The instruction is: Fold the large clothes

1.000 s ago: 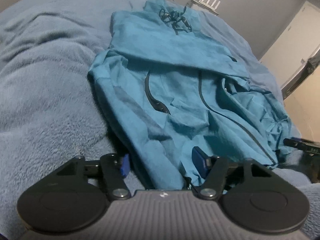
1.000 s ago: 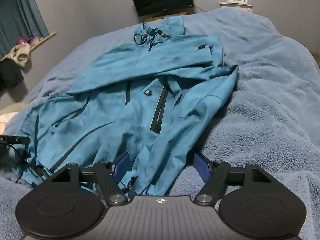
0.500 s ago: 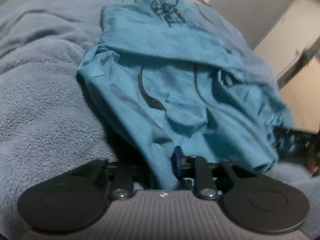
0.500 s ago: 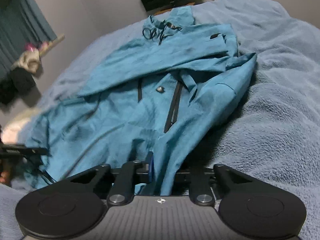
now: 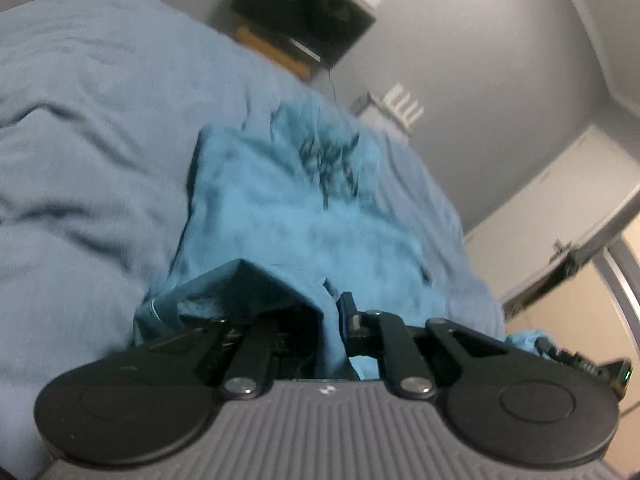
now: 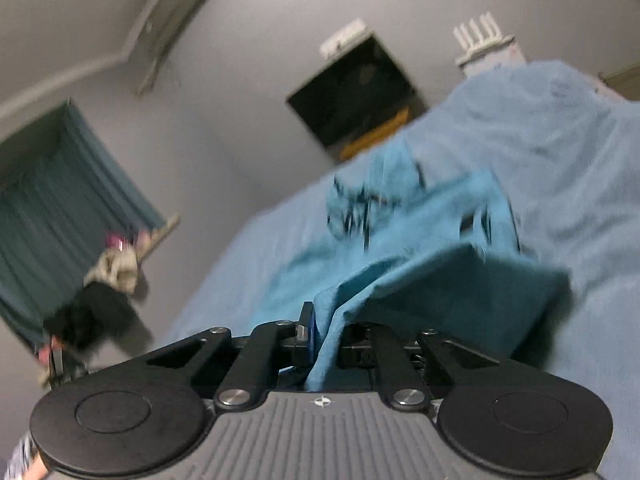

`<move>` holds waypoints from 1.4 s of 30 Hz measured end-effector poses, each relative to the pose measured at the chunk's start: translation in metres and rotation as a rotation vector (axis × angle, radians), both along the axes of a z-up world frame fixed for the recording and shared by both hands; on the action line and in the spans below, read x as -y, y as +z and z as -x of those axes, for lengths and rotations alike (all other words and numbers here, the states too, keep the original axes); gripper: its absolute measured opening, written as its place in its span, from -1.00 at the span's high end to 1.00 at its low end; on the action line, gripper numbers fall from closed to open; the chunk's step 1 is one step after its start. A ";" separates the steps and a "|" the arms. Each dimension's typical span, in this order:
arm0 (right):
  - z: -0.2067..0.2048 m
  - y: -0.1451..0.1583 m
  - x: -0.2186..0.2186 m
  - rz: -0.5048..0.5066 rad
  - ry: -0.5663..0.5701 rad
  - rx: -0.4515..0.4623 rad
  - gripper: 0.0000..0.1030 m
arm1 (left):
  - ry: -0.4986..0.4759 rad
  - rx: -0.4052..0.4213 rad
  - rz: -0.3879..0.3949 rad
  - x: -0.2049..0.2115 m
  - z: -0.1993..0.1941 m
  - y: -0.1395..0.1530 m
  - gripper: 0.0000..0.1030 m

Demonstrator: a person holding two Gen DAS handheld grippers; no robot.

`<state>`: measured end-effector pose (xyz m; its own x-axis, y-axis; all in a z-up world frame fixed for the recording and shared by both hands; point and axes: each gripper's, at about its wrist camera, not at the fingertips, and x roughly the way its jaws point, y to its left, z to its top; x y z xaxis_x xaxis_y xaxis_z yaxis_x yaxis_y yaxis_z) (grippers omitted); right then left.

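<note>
we see the jacket (image 5: 280,216) lying on the bed (image 5: 80,140), mid-frame in the left wrist view, its near hem between the gripper (image 5: 329,320) fingers at bottom centre. behind the bed, upper centre, a screen (image 5: 304,20).

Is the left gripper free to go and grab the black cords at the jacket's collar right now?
Probably not. The left gripper is already shut on the jacket hem, and the cords lie at the far end of the bed. It would have to let go first.
</note>
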<state>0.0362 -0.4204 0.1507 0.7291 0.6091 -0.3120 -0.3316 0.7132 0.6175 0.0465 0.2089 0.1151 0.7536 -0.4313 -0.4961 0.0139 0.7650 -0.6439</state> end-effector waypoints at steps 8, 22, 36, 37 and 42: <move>-0.087 0.008 -0.009 -0.046 -0.202 0.092 0.82 | 0.108 0.010 0.066 -0.014 -0.112 -0.002 0.86; -0.254 -0.066 -0.023 -0.066 -0.393 0.047 0.82 | 0.208 -0.048 0.066 -0.023 -0.279 -0.044 0.86; -0.311 -0.114 -0.017 -0.079 -0.493 -0.020 -0.41 | 0.389 -0.047 0.124 -0.042 -0.300 -0.069 -0.53; -0.308 -0.110 -0.018 -0.073 -0.493 0.001 -0.41 | 0.380 -0.036 0.084 -0.037 -0.296 -0.067 -0.53; -0.299 -0.094 -0.058 0.156 -0.385 0.095 -0.41 | 0.243 -0.026 -0.224 0.004 -0.280 -0.068 -0.54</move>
